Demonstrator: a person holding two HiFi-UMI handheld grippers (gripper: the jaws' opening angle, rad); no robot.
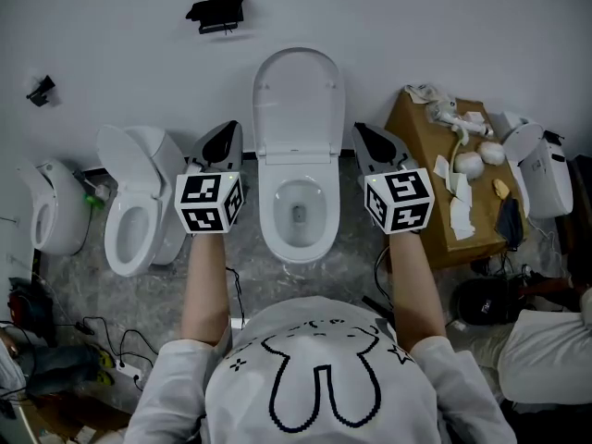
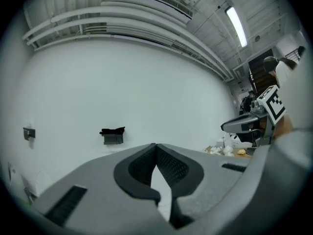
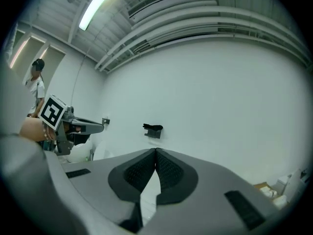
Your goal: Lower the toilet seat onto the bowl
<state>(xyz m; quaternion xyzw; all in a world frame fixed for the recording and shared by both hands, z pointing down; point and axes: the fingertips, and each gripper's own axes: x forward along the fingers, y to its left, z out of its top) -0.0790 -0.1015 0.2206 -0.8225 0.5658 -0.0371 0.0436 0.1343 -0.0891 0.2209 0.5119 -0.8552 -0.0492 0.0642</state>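
The toilet seat (image 1: 298,100) stands upright against the wall (image 1: 416,26), well above its bowl (image 1: 268,222), so lowering has not begun. Whether seat and lid stand as one piece I cannot tell.

To the left is a second toilet (image 1: 139,202), its lid also raised. The left gripper (image 1: 225,135) hovers just left of the bowl, clenched on nothing and pointing at the wall. The right gripper (image 1: 368,139) mirrors it on the bowl's other side, also clenched and empty. A cluttered brown table (image 1: 421,146) sits further right.

The likely trouble is that closed tips can only hook or nudge the seat's edge. A slip would probably let it drop and slam. Catching the lid together with the seat would bring both down.
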